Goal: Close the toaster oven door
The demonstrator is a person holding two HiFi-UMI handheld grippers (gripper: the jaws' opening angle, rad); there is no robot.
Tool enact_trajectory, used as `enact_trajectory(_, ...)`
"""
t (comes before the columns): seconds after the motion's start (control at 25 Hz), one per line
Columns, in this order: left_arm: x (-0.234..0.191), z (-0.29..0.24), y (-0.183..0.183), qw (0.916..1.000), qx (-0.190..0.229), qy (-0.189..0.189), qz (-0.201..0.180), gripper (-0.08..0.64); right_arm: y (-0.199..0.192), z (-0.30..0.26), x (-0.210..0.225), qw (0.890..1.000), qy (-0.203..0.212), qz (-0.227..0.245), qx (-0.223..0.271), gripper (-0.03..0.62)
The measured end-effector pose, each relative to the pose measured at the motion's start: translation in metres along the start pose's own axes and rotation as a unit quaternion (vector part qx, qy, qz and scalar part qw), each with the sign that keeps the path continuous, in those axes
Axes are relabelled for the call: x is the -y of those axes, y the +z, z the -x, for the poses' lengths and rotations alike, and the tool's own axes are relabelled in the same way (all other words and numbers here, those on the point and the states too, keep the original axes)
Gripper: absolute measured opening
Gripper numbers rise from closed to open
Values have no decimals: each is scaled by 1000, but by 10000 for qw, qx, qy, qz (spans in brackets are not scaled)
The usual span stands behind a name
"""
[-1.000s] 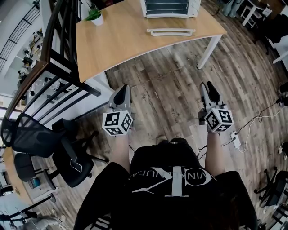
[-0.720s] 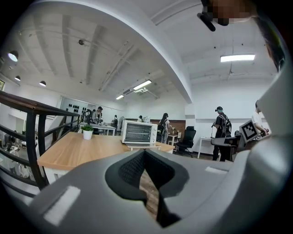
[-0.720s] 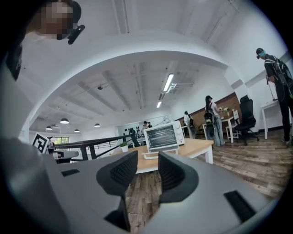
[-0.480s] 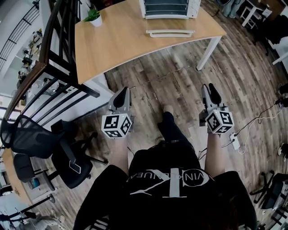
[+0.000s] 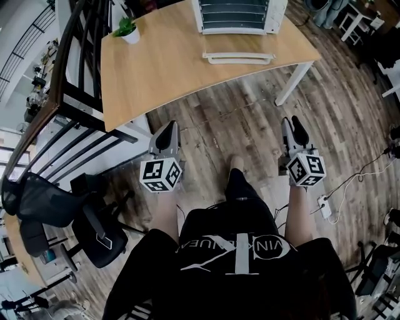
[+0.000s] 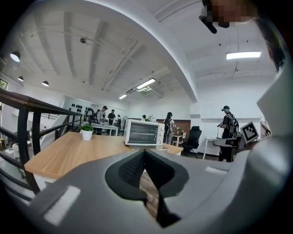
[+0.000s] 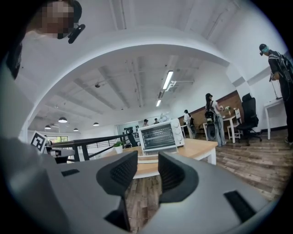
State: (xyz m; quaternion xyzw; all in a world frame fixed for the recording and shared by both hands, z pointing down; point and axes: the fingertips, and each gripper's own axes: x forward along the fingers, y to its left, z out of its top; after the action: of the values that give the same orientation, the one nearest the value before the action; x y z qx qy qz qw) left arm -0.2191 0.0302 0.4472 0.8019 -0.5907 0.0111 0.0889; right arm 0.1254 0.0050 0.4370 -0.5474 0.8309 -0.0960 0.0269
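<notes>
Head view: toaster oven [image 5: 236,14] at 12 o'clock on desk [image 5: 156,62], door [image 5: 237,58] dropped open. Empty left hand-held gripper [image 5: 169,128] pressed together, right hand-held gripper [image 5: 292,124] slightly spread. Both are carried low, well short of the oven, apparently awaiting approach.

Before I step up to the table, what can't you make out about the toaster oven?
Toaster oven: top and back cut off by the head view's upper edge.
Its knobs: too small in either gripper view to read settings.
Open door: in the left gripper view, mostly hidden behind the left gripper.
</notes>
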Motion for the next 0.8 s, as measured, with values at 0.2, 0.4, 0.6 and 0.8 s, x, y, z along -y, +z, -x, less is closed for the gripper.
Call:
enact_trajectory(0.2,7,-51,2,9998,-71,-185,-22,9,3,-32,26,10000,-52,-30,-22,104)
enact_trajectory(0.4,11,-98,10,9996,-92,-250,-27,11,1,-59,56,9998,-120,-84,-125,104)
enact_trajectory(0.6,19,-138,9,9994,-185,-304,-19,9,1,-85,85,9995,-152,-117,-238,104)
enact_trajectory(0.8,16,-168,7,9993,-257,-255,-17,11,-4,-116,102,9993,-69,-142,-348,104)
